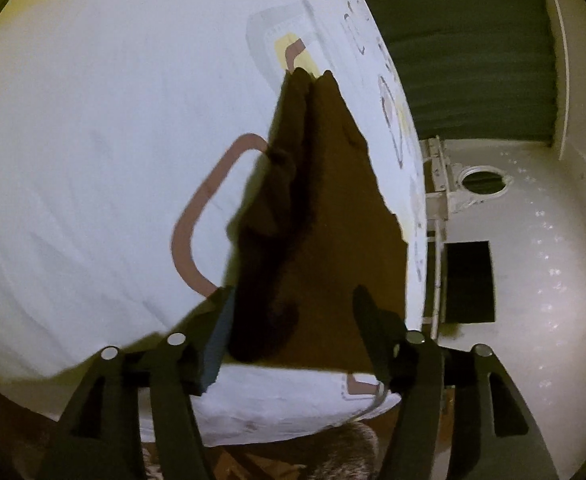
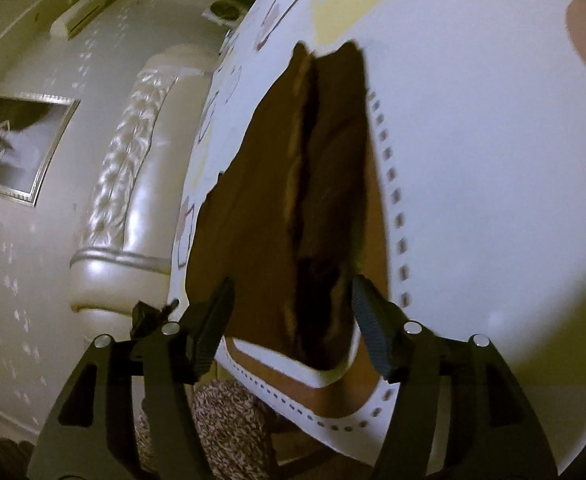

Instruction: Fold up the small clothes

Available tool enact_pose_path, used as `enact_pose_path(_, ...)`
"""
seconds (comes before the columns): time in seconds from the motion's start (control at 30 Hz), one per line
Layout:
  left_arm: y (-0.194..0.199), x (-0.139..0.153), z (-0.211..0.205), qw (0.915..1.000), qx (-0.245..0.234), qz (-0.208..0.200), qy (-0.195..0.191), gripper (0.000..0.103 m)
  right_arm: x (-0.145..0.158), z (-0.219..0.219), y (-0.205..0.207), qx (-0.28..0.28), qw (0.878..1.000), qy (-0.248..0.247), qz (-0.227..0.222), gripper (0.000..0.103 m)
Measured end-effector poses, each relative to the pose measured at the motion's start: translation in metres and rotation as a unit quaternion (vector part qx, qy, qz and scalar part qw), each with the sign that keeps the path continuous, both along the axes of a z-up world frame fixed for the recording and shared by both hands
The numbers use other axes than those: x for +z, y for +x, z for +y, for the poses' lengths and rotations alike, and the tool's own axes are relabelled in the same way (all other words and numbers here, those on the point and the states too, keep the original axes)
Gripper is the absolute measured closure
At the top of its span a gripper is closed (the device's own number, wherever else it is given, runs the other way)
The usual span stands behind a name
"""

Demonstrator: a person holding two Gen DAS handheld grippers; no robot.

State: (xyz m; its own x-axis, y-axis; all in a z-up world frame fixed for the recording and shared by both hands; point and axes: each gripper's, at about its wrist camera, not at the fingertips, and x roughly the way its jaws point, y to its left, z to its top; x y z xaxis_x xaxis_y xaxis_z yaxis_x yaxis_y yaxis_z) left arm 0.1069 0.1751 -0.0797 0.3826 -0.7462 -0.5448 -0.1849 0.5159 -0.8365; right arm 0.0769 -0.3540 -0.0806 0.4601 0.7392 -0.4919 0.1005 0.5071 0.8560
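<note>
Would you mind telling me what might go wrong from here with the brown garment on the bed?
1. Both the left gripper and right gripper are open around the garment, so its loose fold with raised ridges may spring apart.
2. It lies near the bed sheet's edge and might slip off.
3. A reclosing finger could snag the sheet.
</note>
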Motion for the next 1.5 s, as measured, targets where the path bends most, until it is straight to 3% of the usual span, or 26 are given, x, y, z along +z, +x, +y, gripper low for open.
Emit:
enact_pose_path(0.03,0.001,-0.001,-0.001,1.0000,0.003,0.001,-0.007,0.038,0.000,0.002,-0.002,0.001,1.000,-0.002,-0.002,0.043)
enact_pose_path(0.1,0.003,-0.002,-0.001,0.9998,0.012,0.005,-0.018,0.037,0.000,0.010,-0.001,0.004,1.000,-0.012,-0.006,0.057)
enact_pose_path(0.17,0.005,-0.003,-0.005,0.9997,0.013,0.006,-0.019,0.037,-0.007,0.014,0.000,0.009,1.000,-0.027,0.011,0.096)
enact_pose_path(0.27,-0.002,-0.002,-0.009,0.9999,0.011,0.000,-0.005,0.037,-0.015,0.012,-0.004,0.011,0.999,-0.048,0.017,0.097)
enact_pose_path(0.4,-0.011,-0.001,-0.006,0.9999,0.007,-0.010,0.008,0.037,-0.014,0.009,-0.007,-0.003,0.999,-0.049,0.015,0.097)
enact_pose_path(0.47,-0.013,0.000,-0.007,0.9998,0.008,-0.011,0.011,0.037,-0.008,0.008,-0.009,-0.008,0.998,-0.059,0.018,0.090)
enact_pose_path(0.67,-0.014,0.003,-0.009,0.9994,0.020,-0.017,0.021,0.037,0.059,0.009,-0.012,-0.050,0.986,-0.157,-0.028,0.073)
enact_pose_path(0.77,-0.015,0.006,-0.013,0.9984,0.021,-0.035,0.039,0.037,0.093,0.049,0.007,-0.006,0.984,-0.169,-0.055,0.058)
enact_pose_path(0.97,-0.017,0.001,-0.013,0.9974,0.052,-0.047,0.016,0.034,0.119,0.183,0.081,0.124,0.972,-0.186,-0.070,0.051)
enact_pose_path(1.07,-0.017,0.002,-0.019,0.9967,0.043,-0.064,0.026,0.033,0.121,0.257,0.123,0.177,0.959,-0.208,-0.077,0.050)
enact_pose_path(1.23,-0.021,0.004,-0.027,0.9938,0.038,-0.091,0.052,0.033,0.103,0.370,0.185,0.234,0.930,-0.280,-0.041,0.048)
enact_pose_path(1.3,-0.019,0.004,-0.029,0.9935,0.036,-0.094,0.053,0.033,0.090,0.417,0.205,0.269,0.906,-0.324,-0.028,0.042)
enact_pose_path(1.33,-0.019,0.004,-0.028,0.9937,0.039,-0.093,0.049,0.033,0.087,0.427,0.209,0.274,0.899,-0.340,-0.026,0.042)
enact_pose_path(1.43,-0.017,0.001,-0.024,0.9945,0.051,-0.085,0.033,0.033,0.070,0.463,0.221,0.279,0.862,-0.423,-0.017,0.042)
enact_pose_path(1.5,-0.018,0.000,-0.022,0.9945,0.057,-0.083,0.029,0.033,0.060,0.477,0.229,0.279,0.849,-0.449,-0.003,0.042)
